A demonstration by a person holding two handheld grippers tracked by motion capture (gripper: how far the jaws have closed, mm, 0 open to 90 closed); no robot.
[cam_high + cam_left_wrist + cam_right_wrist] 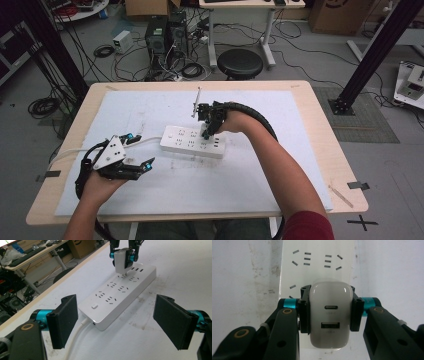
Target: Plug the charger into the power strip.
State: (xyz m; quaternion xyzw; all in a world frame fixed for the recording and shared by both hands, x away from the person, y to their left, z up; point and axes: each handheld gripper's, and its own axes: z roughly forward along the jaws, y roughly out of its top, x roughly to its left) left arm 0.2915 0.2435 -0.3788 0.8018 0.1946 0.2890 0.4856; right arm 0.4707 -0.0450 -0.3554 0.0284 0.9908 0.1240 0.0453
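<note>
The charger [329, 315] and power strip [117, 290] look like smooth, glossy white plastic; the white table cover [240, 175] is matt and scuffed.

Grey floor strewn with cables [125, 62], a black stool [240, 63] beyond the wooden table [320, 125].

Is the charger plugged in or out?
Not fully in: the charger, clamped in the right gripper, stands upright over the power strip, prongs visible at the socket.

black two-jaw left gripper [141, 166] and right gripper [206, 131], teal pivots, brass-ringed screws, grey three-cornered plate, black ribbed cables; red sleeve [307, 226] at right arm.
</note>
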